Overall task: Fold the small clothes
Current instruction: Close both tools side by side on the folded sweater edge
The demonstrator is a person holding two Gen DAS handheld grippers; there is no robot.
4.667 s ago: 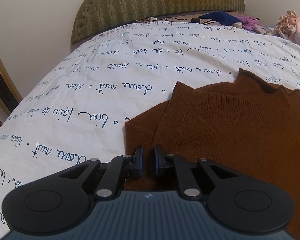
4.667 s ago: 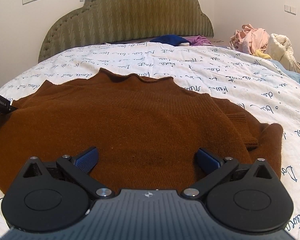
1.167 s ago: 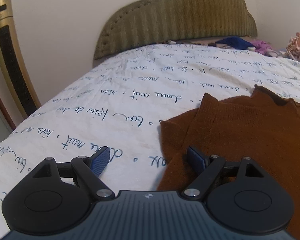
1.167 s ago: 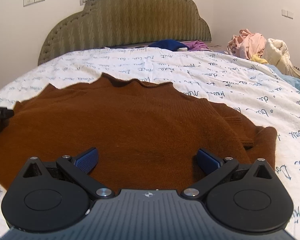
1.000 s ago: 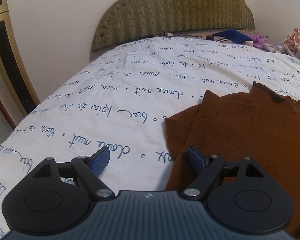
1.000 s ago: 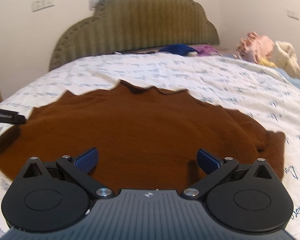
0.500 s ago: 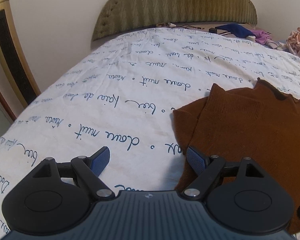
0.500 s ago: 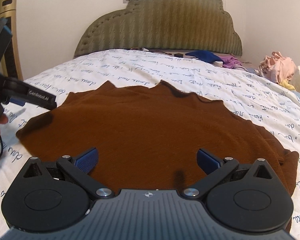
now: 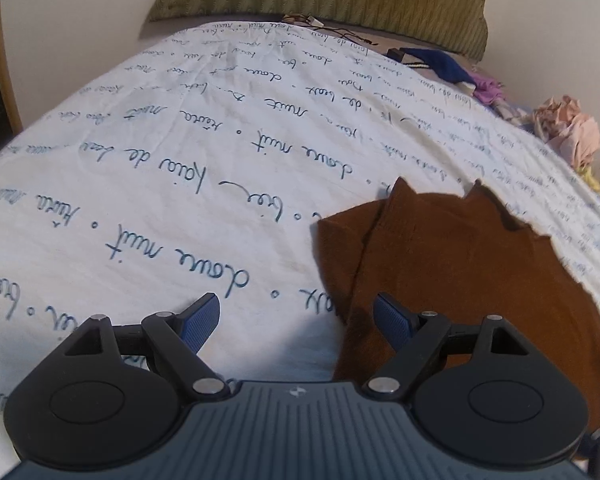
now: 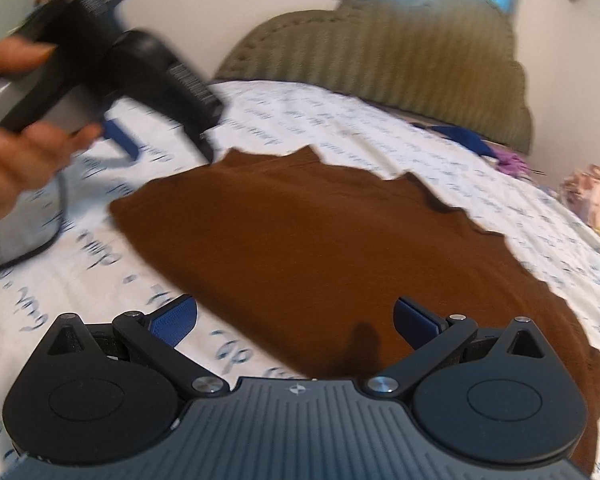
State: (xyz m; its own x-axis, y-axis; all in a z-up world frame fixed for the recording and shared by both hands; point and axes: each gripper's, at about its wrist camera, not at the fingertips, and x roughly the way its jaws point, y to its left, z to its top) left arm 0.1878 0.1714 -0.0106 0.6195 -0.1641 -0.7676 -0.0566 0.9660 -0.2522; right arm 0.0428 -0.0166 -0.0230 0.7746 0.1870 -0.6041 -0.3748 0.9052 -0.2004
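Observation:
A brown knit sweater (image 9: 452, 276) lies flat on the white bedspread with blue script (image 9: 180, 168); it also shows in the right wrist view (image 10: 320, 240). My left gripper (image 9: 296, 320) is open and empty, low over the sweater's left edge, its right finger above the knit. My right gripper (image 10: 296, 320) is open and empty above the sweater's near edge. The left gripper, held in a hand, appears blurred at the upper left of the right wrist view (image 10: 112, 60).
A green padded headboard (image 10: 400, 64) stands at the far end. Blue and purple clothes (image 9: 444, 66) lie by it, and a pink heap of clothes (image 9: 568, 132) at the right. A cable (image 10: 32, 252) trails at the left.
The left gripper let go of the sweater's left edge and opened. Both grippers swung leftwards; the right view now faces the sweater's left side and shows the left gripper.

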